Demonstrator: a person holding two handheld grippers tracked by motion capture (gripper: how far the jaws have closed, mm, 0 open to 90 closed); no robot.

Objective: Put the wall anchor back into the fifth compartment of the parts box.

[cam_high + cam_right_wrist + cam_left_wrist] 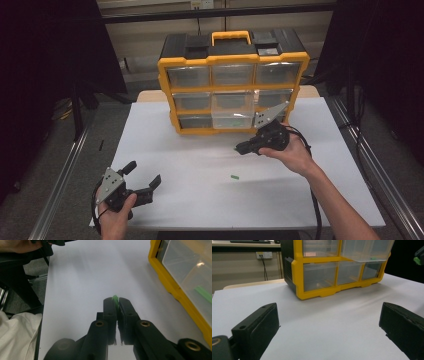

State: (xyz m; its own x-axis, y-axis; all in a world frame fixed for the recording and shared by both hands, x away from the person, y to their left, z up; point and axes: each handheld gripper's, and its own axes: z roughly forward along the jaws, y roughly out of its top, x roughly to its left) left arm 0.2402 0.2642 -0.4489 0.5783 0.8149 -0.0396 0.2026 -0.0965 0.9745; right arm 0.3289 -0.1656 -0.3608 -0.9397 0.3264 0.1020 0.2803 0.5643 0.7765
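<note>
a lab or workshop recording station: a bench point(165, 150) covered in a plain white sheet stands inside a frame of metal rails point(60, 175), with dark curtains point(45, 60) at both sides. a yellow and black parts organiser point(232, 82) with clear drawers stands on it; a wall socket point(264, 255) and cables sit behind.

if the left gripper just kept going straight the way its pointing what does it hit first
Probably the yellow organizer. In the left gripper view the open left gripper faces its bottom row of clear drawers across bare white table, with nothing between. Depth is hard to judge, so it might first graze the tabletop.
</note>
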